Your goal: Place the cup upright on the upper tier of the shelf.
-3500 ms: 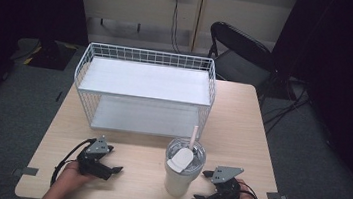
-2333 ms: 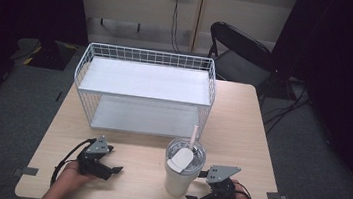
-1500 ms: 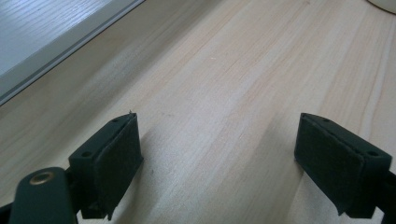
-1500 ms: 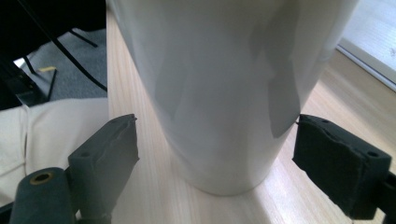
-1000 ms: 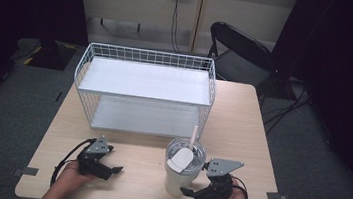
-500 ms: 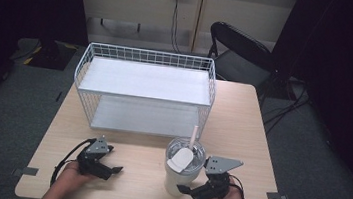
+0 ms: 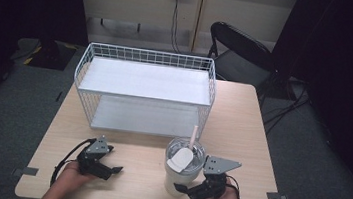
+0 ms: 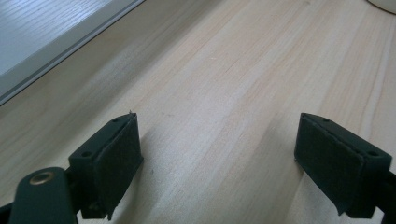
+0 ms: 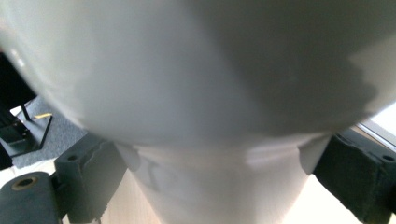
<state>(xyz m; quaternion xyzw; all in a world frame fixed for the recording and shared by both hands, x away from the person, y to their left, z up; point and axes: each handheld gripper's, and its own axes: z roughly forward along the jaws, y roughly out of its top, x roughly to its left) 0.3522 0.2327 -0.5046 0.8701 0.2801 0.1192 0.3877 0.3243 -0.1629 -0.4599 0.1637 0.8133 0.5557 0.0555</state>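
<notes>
Wooden table: wire rack, tumbler.

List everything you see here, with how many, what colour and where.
Pale wooden table: one, centre of the high view.
White wire two-tier shelf rack: one, on the table's far half.
White plastic tumbler with lid and straw: one, near edge, right of centre.
Black folding chair: one, behind the table's far right corner.
Black wall cable: one, hanging from a wall outlet.
Left hand-held gripper: one, black, open, resting on the table near left.
Right hand-held gripper: one, black, jaws on either side of the tumbler's base; contact unclear.
</notes>
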